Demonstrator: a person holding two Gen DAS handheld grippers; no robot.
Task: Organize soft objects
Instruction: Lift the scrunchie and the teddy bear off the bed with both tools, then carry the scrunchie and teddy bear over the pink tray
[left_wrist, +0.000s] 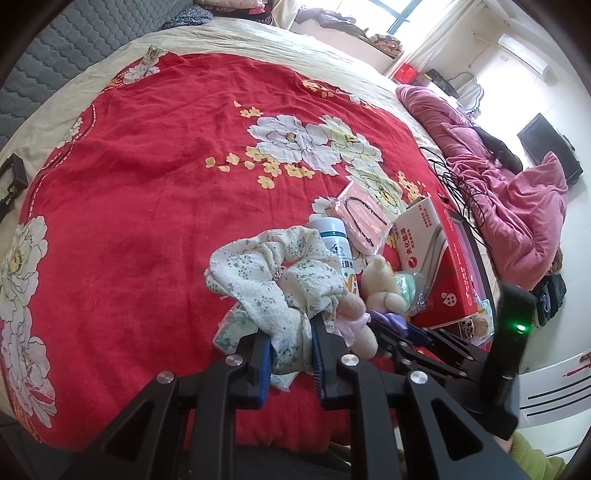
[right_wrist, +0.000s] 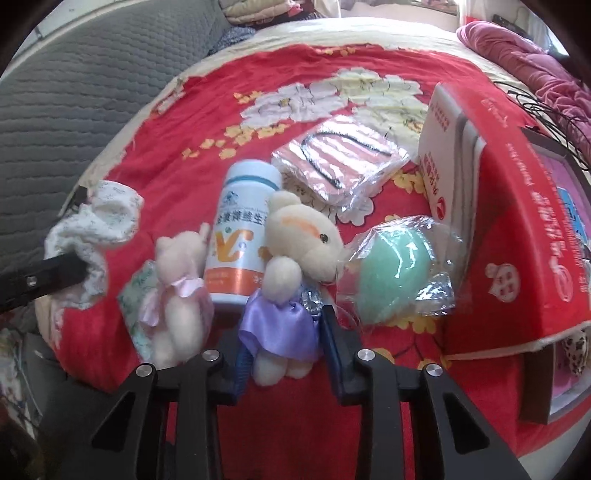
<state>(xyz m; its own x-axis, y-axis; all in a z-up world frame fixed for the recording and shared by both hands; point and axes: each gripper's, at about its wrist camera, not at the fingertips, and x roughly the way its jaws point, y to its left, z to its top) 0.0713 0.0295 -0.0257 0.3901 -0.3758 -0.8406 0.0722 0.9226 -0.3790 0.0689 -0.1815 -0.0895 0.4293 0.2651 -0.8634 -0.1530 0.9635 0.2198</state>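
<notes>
My left gripper (left_wrist: 291, 347) is shut on a white floral scrunchie-like cloth (left_wrist: 273, 273), held just above the red floral blanket (left_wrist: 147, 184). In the right wrist view my right gripper (right_wrist: 286, 347) is shut on a cream plush toy in a purple dress (right_wrist: 284, 280); both blue pads press the dress. A second plush in a pink dress (right_wrist: 177, 291) lies to its left, beside a green tissue packet (right_wrist: 136, 306). The left gripper's finger (right_wrist: 55, 273) and the cloth (right_wrist: 99, 229) show at the left edge of that view.
A white vitamin bottle (right_wrist: 240, 236) lies behind the plush toys. A wrapped green sponge (right_wrist: 395, 269), a pink striped packet (right_wrist: 340, 155), a white carton (right_wrist: 443, 147) and a red box (right_wrist: 517, 221) crowd the right. Black cables (left_wrist: 458, 184) and a pink quilt (left_wrist: 517, 206) lie beyond.
</notes>
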